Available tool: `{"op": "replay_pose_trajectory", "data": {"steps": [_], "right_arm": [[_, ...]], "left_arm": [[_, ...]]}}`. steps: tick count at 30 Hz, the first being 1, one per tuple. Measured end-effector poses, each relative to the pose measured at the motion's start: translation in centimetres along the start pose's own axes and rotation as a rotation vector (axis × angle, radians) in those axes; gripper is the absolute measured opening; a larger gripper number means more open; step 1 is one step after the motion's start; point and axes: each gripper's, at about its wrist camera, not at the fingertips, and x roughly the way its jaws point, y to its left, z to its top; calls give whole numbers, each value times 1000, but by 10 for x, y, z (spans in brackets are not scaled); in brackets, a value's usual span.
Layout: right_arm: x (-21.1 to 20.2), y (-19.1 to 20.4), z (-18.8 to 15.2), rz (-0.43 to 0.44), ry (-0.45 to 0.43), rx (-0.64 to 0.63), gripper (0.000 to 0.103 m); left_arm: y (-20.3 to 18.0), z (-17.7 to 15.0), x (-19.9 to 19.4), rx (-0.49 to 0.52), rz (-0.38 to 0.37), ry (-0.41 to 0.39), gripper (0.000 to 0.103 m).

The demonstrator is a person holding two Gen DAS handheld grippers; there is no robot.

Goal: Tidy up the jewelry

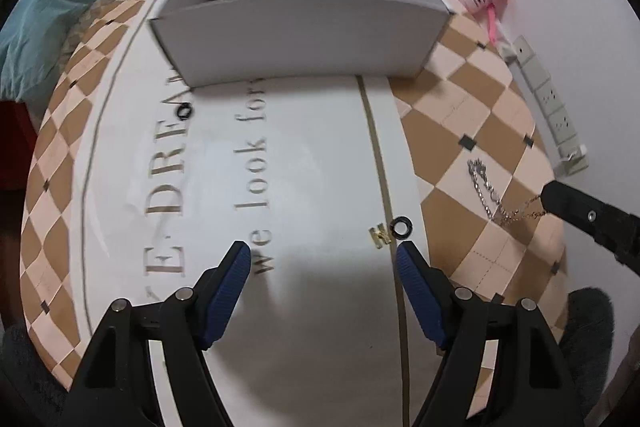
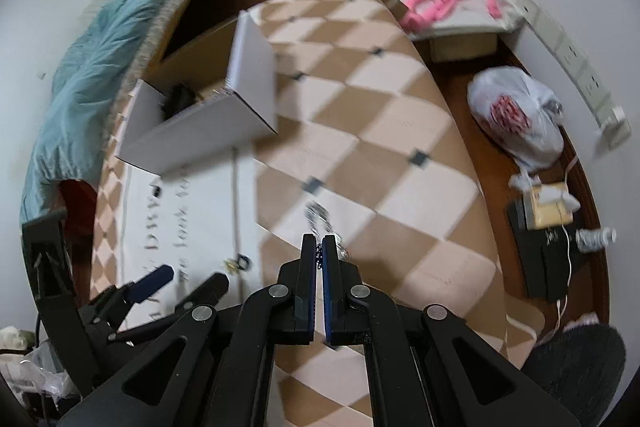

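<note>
Two hand-held grippers split the work: my right (image 2: 319, 247) pinched the chain (image 1: 492, 195); my left (image 1: 324, 259) gaped empty beside the black ring (image 1: 401, 227), for boxing.

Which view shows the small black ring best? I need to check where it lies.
The left wrist view: the black ring is sharp, lying on the white mat beside a small gold piece. In the right wrist view it is a tiny, blurred dark loop.

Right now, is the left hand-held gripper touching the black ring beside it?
Apart. The left wrist view shows the black ring lying just beyond the open left hand-held gripper, with bare white surface between.
</note>
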Motion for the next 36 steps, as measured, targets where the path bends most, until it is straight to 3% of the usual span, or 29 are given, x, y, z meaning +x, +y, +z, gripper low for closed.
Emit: {"op": "replay_pose_trajectory", "data": {"steps": [6, 9, 11, 12, 21, 30, 36], "right_arm": [[7, -17, -8, -24, 12, 38, 3], [6, -20, -5, -28, 9, 44, 3], [4, -20, -4, -30, 5, 41, 3], [4, -19, -3, -31, 4, 38, 3], [-8, -9, 6, -5, -23, 26, 3], [-47, 26, 28, 95, -91, -26, 3], [-77, 64, 54, 170, -138, -95, 3]], "left_arm": [[-25, 2, 5, 113, 28, -42, 69], [-32, 4, 3, 157, 18, -68, 44], [-36, 5, 2, 185, 11, -76, 15], [-38, 7, 3, 191, 10, -75, 12], [-19, 8, -8, 134, -19, -70, 10], [28, 15, -66, -20, -113, -110, 10], [50, 42, -107, -79, -163, -173, 10]]}}
